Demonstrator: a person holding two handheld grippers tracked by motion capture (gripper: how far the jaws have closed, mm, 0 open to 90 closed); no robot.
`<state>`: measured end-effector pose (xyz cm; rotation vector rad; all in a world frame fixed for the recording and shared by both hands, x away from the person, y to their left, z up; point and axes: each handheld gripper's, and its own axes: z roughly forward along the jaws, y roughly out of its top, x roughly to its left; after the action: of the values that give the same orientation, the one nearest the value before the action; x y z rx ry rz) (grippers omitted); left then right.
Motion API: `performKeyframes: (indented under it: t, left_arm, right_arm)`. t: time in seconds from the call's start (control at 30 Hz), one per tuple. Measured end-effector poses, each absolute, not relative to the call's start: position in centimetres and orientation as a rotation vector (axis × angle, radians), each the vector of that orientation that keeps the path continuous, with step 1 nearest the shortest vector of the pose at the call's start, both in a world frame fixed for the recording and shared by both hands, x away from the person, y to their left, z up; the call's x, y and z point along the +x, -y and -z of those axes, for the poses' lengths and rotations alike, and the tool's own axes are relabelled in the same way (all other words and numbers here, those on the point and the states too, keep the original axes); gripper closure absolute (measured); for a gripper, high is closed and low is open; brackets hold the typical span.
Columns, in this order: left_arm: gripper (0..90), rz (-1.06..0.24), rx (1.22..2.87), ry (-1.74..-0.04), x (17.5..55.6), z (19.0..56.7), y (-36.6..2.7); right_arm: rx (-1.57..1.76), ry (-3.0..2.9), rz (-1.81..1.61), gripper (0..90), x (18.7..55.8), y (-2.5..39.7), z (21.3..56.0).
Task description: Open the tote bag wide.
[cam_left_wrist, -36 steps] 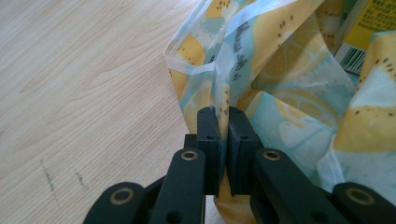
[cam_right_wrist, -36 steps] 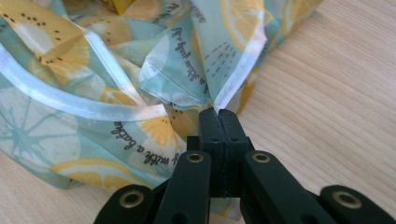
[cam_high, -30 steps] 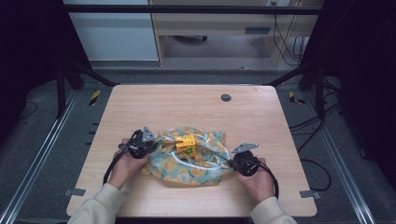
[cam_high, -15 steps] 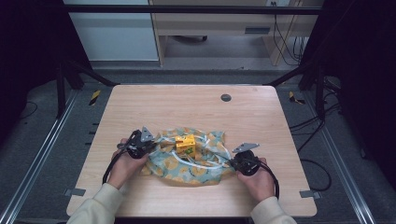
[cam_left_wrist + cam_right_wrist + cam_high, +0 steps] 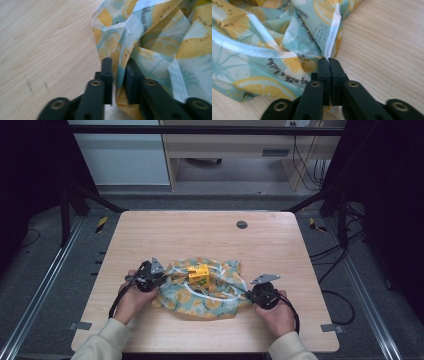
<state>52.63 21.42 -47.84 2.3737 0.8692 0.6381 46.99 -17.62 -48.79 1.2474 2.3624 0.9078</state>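
Lemon-print cloth, crumpled on the wooden table, caught at opposite ends by both grippers. Left gripper seen in the high view at the cloth's left edge, held in the person's left hand; right gripper at the cloth's right edge, held in the right hand. Yellow block resting on the cloth between the two grippers, ahead of and inward from each, with white tubing looped around it across the fabric.

In the left gripper view, left gripper with jaws slightly parted, a fold of the cloth running down between them; fabric spread ahead and to the right of the jaws, bare table to their left. Grip not fully clenched; whether the pads pressed the fold could not be told.

In the right gripper view, right gripper clenched, jaws pressed flat together on the white hemmed edge of the cloth right at the tips. Fabric bunched ahead and to the left of the jaws, bare table to their right.
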Motion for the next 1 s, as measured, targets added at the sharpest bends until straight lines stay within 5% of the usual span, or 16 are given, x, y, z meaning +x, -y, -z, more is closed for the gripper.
performKeyframes:
  t: [0.07, 0.1, 0.2, 0.53, 1.0]
  left_arm:
    - [72.5, -0.658, 2.348, -0.877, 52.4, 47.4, -21.5]
    - [65.1, -0.677, 2.321, -0.877, 52.1, 46.9, -21.7]
    - [53.8, -0.675, 2.272, -0.896, 51.9, 46.1, -21.9]
    - [33.6, -0.693, 2.125, -0.862, 50.6, 42.2, -22.0]
    - [19.6, -0.684, 2.106, -1.016, 49.3, 41.1, -27.8]
  right_arm:
    - [1.255, -2.35, -0.925, 75.6, 46.9, 17.8, 48.8]
    - [1.282, -2.297, -0.966, 62.7, 46.7, 18.2, 48.4]
    - [1.282, -2.231, -1.032, 50.5, 46.4, 18.7, 47.7]
    - [1.178, -2.089, -1.175, 21.3, 45.5, 18.4, 44.9]
    - [1.392, -1.927, -1.095, 10.5, 45.7, 23.4, 45.0]
